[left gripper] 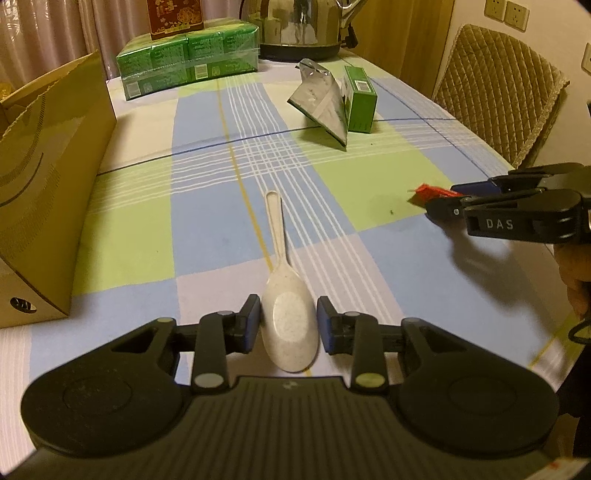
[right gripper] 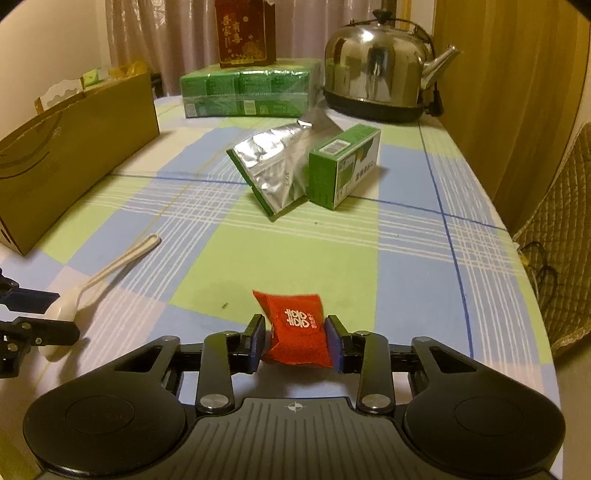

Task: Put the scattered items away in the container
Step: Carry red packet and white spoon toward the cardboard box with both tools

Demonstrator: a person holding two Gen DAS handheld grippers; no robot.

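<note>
A pale speckled spoon (left gripper: 290, 325) lies along the checked tablecloth with its handle pointing away from me. My left gripper (left gripper: 290, 326) is shut on its bowl, a blue pad against each side. The right wrist view shows the same spoon (right gripper: 118, 264) with the left gripper (right gripper: 48, 314) at the left edge. My right gripper (right gripper: 295, 338) is shut on a red packet (right gripper: 297, 328) with white print, low over the cloth. In the left wrist view the right gripper (left gripper: 443, 199) holds the red packet (left gripper: 424, 191) at the right. The brown cardboard box (left gripper: 48, 184) (right gripper: 74, 147) stands open on the left.
A silver foil pouch (right gripper: 273, 170) leans on a small green box (right gripper: 340, 166) mid-table. At the back stand a wrapped pack of green boxes (right gripper: 251, 92), a red box (right gripper: 245, 33) on top and a steel kettle (right gripper: 380, 62). A quilted chair (right gripper: 565, 240) is beyond the table's right edge.
</note>
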